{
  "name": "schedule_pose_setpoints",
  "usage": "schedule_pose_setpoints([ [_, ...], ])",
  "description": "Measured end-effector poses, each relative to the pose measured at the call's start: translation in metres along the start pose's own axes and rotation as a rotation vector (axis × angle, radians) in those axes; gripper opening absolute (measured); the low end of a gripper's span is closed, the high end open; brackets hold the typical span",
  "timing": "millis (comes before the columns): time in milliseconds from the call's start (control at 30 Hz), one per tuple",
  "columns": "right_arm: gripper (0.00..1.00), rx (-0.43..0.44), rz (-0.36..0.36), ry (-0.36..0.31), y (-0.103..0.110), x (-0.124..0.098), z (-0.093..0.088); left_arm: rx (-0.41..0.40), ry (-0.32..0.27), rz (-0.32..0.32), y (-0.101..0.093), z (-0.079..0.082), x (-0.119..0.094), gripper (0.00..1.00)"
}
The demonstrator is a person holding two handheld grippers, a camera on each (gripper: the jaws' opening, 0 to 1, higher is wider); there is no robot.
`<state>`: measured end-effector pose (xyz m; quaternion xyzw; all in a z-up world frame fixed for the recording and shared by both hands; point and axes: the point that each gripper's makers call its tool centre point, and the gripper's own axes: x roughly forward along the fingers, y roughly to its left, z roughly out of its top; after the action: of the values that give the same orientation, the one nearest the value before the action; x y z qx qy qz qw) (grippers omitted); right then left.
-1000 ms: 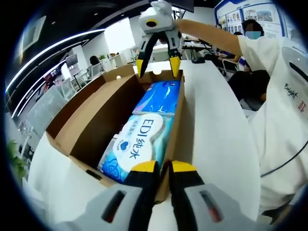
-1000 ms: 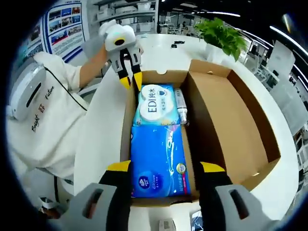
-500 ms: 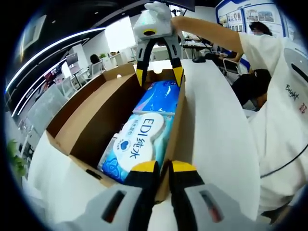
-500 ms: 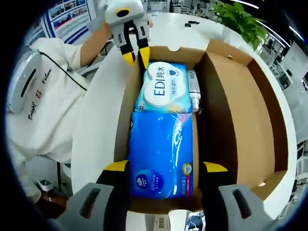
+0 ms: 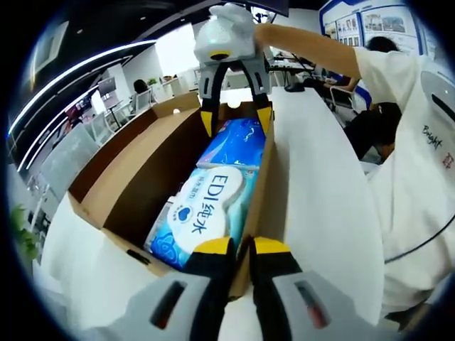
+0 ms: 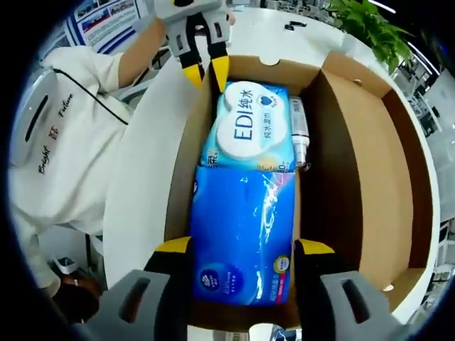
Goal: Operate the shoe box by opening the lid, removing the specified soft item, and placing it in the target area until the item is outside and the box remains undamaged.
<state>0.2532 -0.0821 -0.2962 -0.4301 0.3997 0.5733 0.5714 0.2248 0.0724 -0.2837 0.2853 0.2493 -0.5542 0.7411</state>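
Observation:
An open cardboard shoe box point(image 5: 259, 192) point(image 6: 181, 170) lies on a white table. Inside are a blue soft tissue pack point(image 6: 242, 227) point(image 5: 238, 142) and a white-and-blue EDI wipes pack point(image 6: 252, 128) point(image 5: 202, 209). My right gripper point(image 6: 244, 247) is open, its jaws straddling the near end of the blue pack just above it. The left gripper view has it point(image 5: 236, 122) low over the box's far end. My left gripper point(image 5: 242, 247) is shut on the box's side wall at the corner by the wipes pack, and it appears in the right gripper view point(image 6: 206, 73).
The box's lid point(image 6: 362, 142) point(image 5: 135, 177) lies folded open on one side. A small white bottle point(image 6: 298, 131) rests beside the wipes pack. A person in a white shirt point(image 6: 64, 135) stands along the table's edge. A green plant point(image 6: 362, 18) stands beyond the box.
My right gripper has come down and forward over the blue pack, still open. My left gripper and the box have stayed put.

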Motion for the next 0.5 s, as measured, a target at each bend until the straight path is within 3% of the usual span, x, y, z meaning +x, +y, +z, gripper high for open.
schedule_pose_setpoints([
  [300,0.64,0.015,-0.035,0.014,-0.006,0.0,-0.002,0.001,-0.003,0.002,0.001,0.0,0.0,0.09],
  [500,0.59,0.019,-0.086,0.024,-0.018,-0.004,-0.003,0.023,-0.021,-0.004,0.001,0.001,0.0,0.08],
])
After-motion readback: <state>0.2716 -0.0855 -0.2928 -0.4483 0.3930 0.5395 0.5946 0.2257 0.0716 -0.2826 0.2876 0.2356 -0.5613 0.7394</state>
